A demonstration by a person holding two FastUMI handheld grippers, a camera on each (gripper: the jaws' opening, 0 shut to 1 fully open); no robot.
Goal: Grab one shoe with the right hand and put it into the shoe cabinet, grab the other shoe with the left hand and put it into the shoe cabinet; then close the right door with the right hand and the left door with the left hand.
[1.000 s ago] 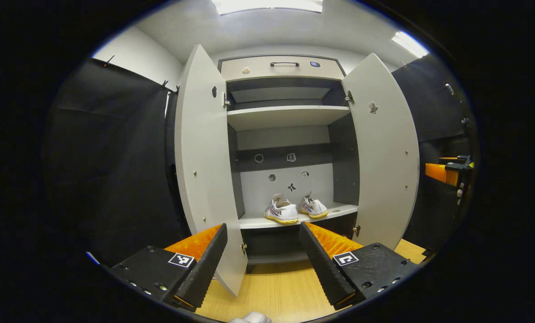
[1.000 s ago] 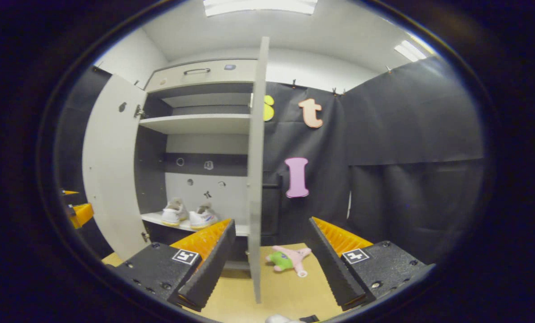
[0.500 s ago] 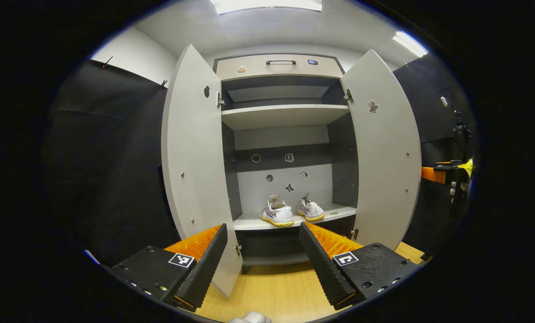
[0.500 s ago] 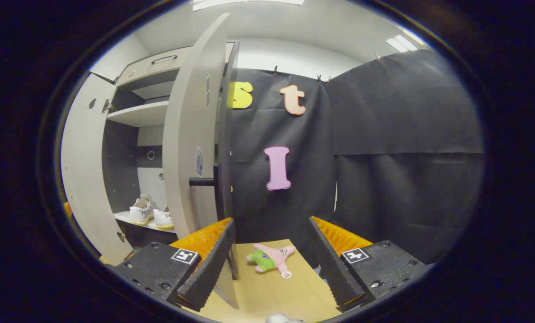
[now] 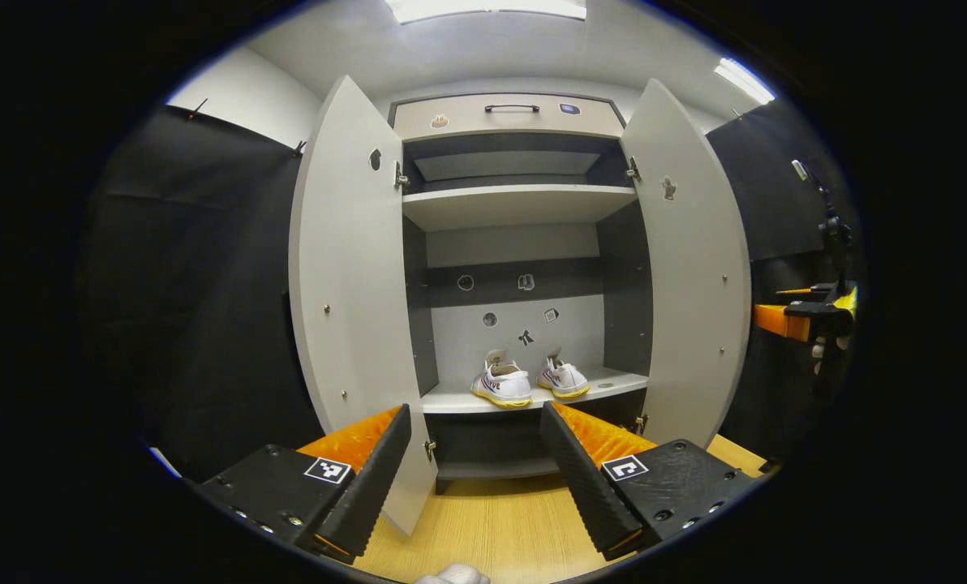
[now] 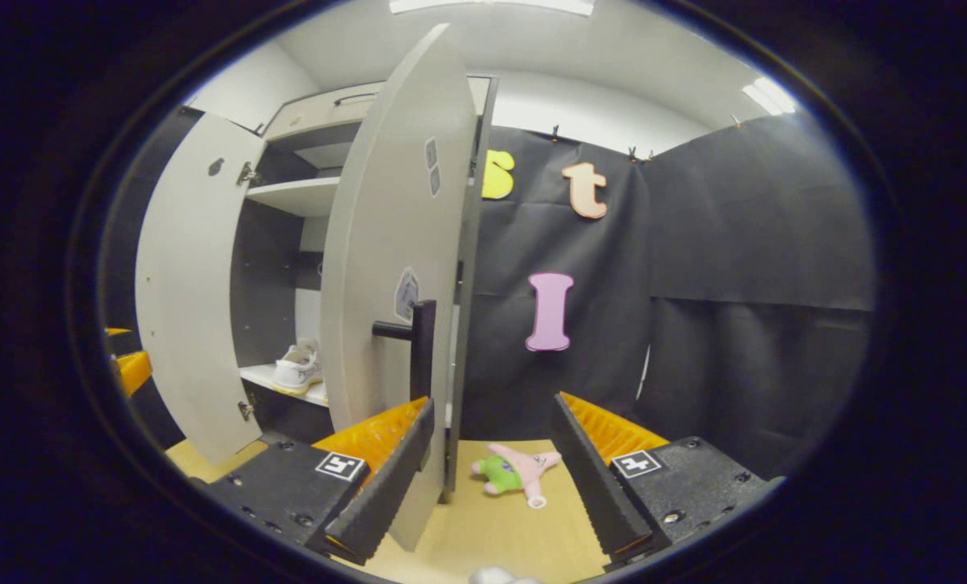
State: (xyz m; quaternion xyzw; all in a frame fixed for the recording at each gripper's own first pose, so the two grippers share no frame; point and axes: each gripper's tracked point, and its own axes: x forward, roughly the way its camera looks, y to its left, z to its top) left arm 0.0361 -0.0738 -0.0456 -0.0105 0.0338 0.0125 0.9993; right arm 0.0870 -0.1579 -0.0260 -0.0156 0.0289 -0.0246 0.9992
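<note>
Shoe cabinet (image 5: 512, 122): both doors are seen standing open in the left gripper view. Left door (image 5: 350, 300) and right door (image 5: 690, 268) are swung outward to either side of the opening.

Shoes: two white shoes are placed side by side on the lower shelf (image 5: 459, 400) inside the cabinet, heels toward the camera. The left shoe (image 5: 503, 383) sits just beside the right shoe (image 5: 563, 376).

Left tongs (image 5: 475, 466): held wide apart, nothing between them, aimed at the cabinet opening above the wooden floor (image 5: 492, 527).

Right tongs (image 6: 492, 470): held wide apart, nothing gripped. They are seen at the outer face of the right door, near its dark handle (image 6: 410, 337); whether a finger touches the door cannot be told. In the left gripper view the right tongs appear beyond the right door's edge.

Other item: a pink and green plush toy (image 6: 516, 472) is lying on the floor beside the cabinet.
</note>
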